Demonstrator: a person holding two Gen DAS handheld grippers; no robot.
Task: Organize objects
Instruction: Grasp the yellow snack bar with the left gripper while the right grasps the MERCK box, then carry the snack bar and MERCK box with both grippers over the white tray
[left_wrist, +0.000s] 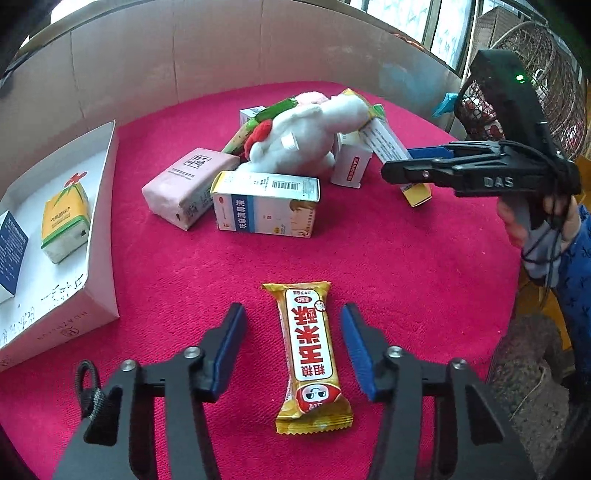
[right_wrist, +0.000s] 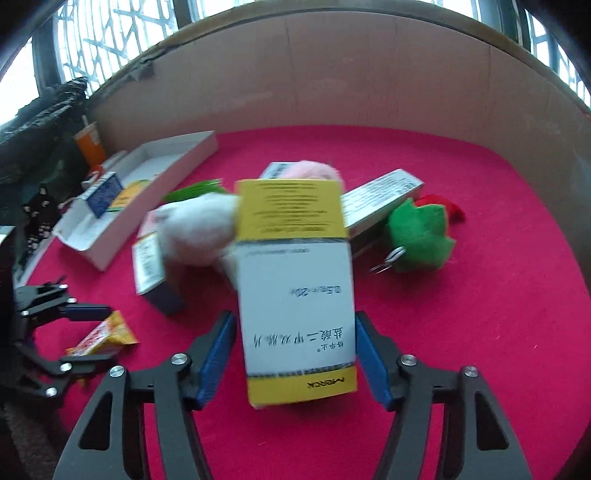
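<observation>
A yellow snack bar (left_wrist: 310, 354) with a red and white label lies lengthwise on the red cloth (left_wrist: 406, 258). My left gripper (left_wrist: 292, 308) stands open astride it, and its blue pads (left_wrist: 231, 343) are clear of the wrapper on both sides. The same bar (right_wrist: 103, 336) shows between those fingers in the right wrist view. My right gripper (right_wrist: 293, 317) is shut on a white and yellow medicine box (right_wrist: 295, 295) at the edge of the pile. From the left wrist view, that gripper (left_wrist: 397, 162) reaches in from the right over the box (left_wrist: 384, 142).
A pile at mid-table holds a white plush toy (left_wrist: 306, 140), a pink tissue pack (left_wrist: 184, 184), a blue and white box (left_wrist: 266, 210) and a green plush (right_wrist: 421, 236). A white tray box (left_wrist: 103, 221) holding small boxes stands left. A cardboard wall (left_wrist: 221, 55) backs the table.
</observation>
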